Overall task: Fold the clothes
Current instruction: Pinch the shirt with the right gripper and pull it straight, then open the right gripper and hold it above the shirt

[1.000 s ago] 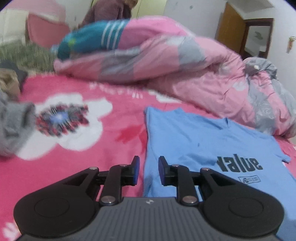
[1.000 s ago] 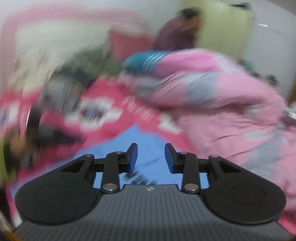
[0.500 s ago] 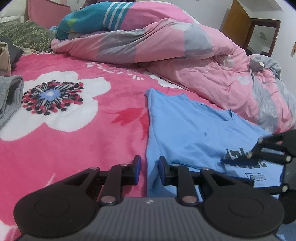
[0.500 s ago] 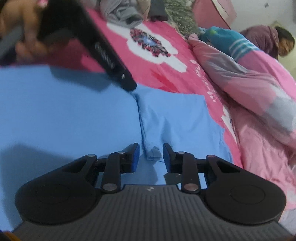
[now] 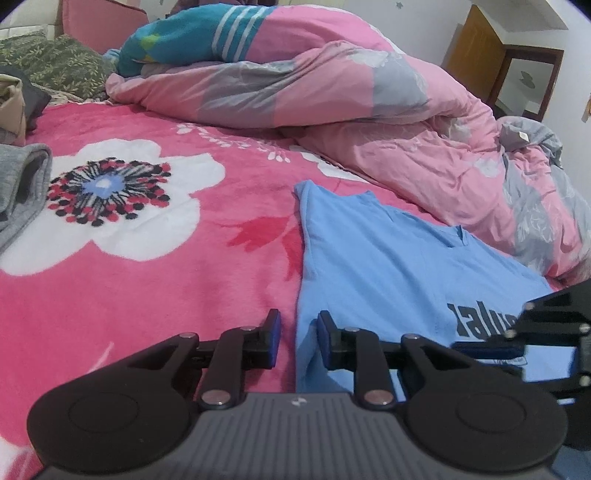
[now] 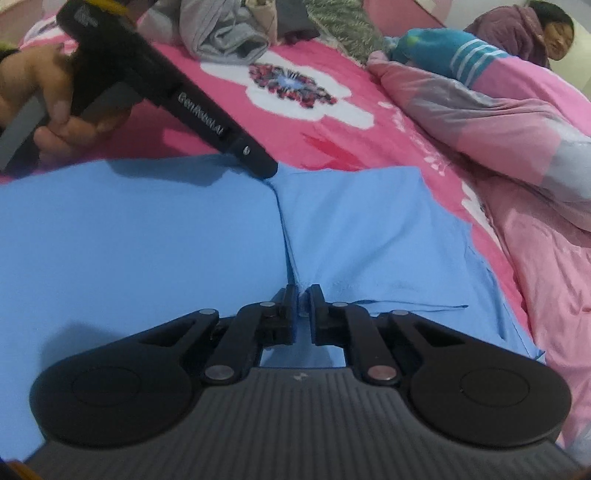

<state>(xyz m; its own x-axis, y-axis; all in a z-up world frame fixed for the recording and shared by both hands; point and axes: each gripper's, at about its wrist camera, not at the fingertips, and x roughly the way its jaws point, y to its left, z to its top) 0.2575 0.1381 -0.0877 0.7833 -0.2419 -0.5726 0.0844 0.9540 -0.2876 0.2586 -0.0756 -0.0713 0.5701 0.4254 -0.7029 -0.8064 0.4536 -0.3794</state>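
T-shirt (image 5: pixel 373 266), blue, lay flat on the pink flowered blanket (image 5: pixel 147 258), beside the pink duvet (image 5: pixel 369 122). The right gripper (image 6: pixel 303 295) was closing narrowly on a fold of it. The left gripper (image 5: pixel 297 332), opening slightly, straddled its edge without pinching.

The shirt (image 5: pixel 373 258) is spread flat on the bed (image 5: pixel 147 280), with the quilt (image 5: pixel 332 107) heaped behind it (a person (image 6: pixel 524 33) beyond) and folded clothes (image 5: pixel 22 184) kept at far left.
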